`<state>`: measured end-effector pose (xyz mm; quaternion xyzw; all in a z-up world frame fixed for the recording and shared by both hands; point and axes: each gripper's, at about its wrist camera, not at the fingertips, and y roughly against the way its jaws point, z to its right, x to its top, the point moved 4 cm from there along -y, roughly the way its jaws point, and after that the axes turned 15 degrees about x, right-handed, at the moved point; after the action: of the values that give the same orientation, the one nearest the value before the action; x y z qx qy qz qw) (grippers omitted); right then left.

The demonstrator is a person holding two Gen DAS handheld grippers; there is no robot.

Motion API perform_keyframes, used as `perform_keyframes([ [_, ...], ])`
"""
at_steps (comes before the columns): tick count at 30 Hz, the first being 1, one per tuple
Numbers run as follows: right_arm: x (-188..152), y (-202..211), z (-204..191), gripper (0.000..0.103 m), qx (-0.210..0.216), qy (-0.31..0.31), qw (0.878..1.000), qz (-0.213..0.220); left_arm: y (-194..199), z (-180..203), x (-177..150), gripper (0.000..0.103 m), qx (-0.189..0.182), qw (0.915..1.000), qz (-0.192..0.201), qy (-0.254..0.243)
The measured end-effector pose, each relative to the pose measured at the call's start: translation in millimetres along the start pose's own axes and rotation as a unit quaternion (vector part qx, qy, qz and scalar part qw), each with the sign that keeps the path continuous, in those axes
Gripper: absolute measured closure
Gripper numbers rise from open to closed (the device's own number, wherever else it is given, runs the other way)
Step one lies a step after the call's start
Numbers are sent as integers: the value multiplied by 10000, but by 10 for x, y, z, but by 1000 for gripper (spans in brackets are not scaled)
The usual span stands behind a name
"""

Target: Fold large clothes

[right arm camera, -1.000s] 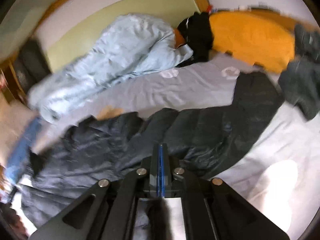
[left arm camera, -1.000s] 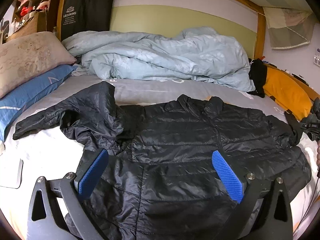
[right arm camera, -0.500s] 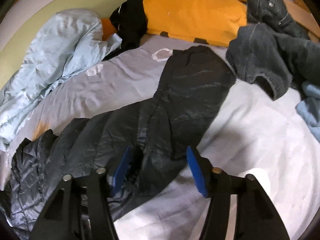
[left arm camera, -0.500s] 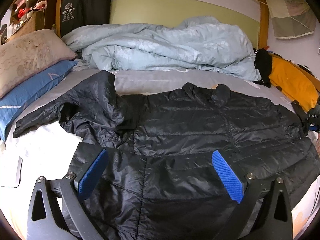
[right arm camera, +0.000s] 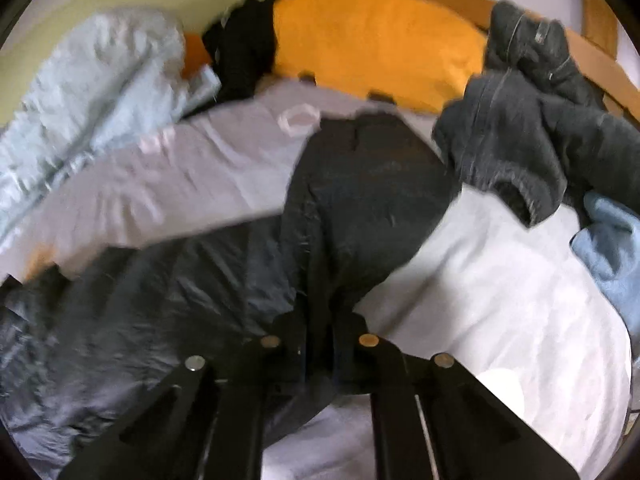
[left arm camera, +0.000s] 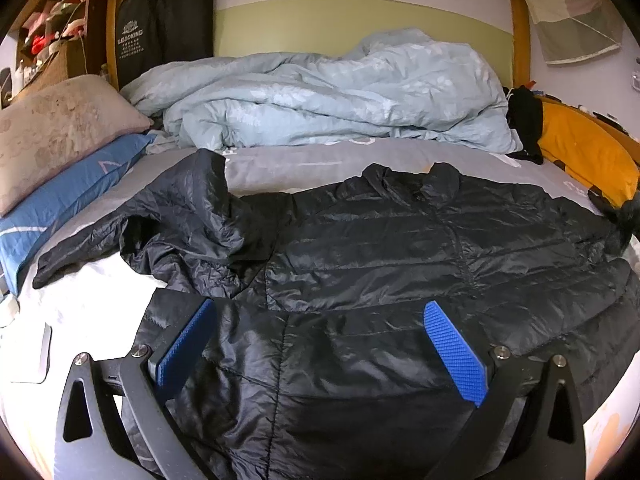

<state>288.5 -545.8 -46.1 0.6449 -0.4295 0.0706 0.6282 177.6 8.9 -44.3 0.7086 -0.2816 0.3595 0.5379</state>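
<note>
A black quilted jacket (left arm camera: 400, 248) lies spread flat on the bed (left arm camera: 304, 162), front up. Its long axis from collar to hem runs away from the left wrist camera: the collar points toward the far side of the bed, the hem lies nearest, under the left claw (left arm camera: 320, 344). The sleeves reach out to either side. The left sleeve (left arm camera: 132, 216) is crumpled and bent near the shoulder, its cuff lying toward the pillows (left arm camera: 60, 152). The right sleeve (right arm camera: 360, 200) stretches straight out from the body toward an orange cushion (right arm camera: 376, 44).

The left claw hovers over the lower part of the jacket with its blue pads (left arm camera: 456, 354) spread wide, nothing between them. The right claw (right arm camera: 320, 332) is pressed together, pinching jacket fabric at the base of the right sleeve; that view is blurred.

Beyond the collar a pale blue duvet (left arm camera: 328, 92) is heaped along the far edge. Dark grey clothes (right arm camera: 532, 120) sit bunched just beside the right cuff, with a light blue cloth (right arm camera: 612, 248) beyond them.
</note>
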Motion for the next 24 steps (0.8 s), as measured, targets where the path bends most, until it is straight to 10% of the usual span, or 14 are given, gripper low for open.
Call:
perform_keyframes([
  [7, -53, 724, -423, 97, 1760, -7, 9810, 817, 64, 38, 13, 0, -127, 9999, 18, 32],
  [13, -509, 1158, -1312, 97, 3201, 756, 9438, 312, 126, 22, 25, 0, -140, 9998, 79, 76],
  [19, -1244, 1232, -2025, 97, 3693, 1453, 9164, -519, 190, 4, 55, 0, -176, 9996, 141, 145],
  [24, -1744, 1013, -2329, 95, 3160, 2262, 9153, -1061, 222, -12, 79, 0, -228, 9995, 134, 182],
])
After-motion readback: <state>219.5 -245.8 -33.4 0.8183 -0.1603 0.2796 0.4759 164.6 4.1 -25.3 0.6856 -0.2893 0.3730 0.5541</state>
